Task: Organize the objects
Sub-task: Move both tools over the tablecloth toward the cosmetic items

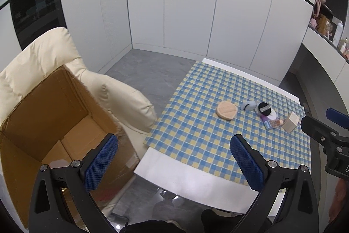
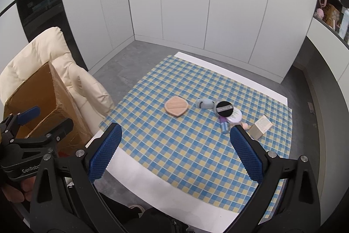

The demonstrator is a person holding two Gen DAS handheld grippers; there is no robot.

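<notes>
Both the left gripper (image 1: 174, 158) and the right gripper (image 2: 175, 151) hang spread wide, carrying nothing. The cosmetics (image 2: 225, 113) sit clustered toward the table's (image 2: 135, 171) far right corner. The cardboard box (image 1: 65, 115) on the chair (image 1: 122, 99) off its left edge looks bare as far as visible, so sorting seems barely begun.

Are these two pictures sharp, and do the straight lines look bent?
Left wrist view: sharp, evenly lit, wall panels bow outward, corners black. Right wrist view: same fisheye bend on the table edge, soft shadows only, no glare on the checked cloth.

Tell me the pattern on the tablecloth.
The tablecloth is a blue, yellow and white check; it shows best in the right wrist view.
</notes>
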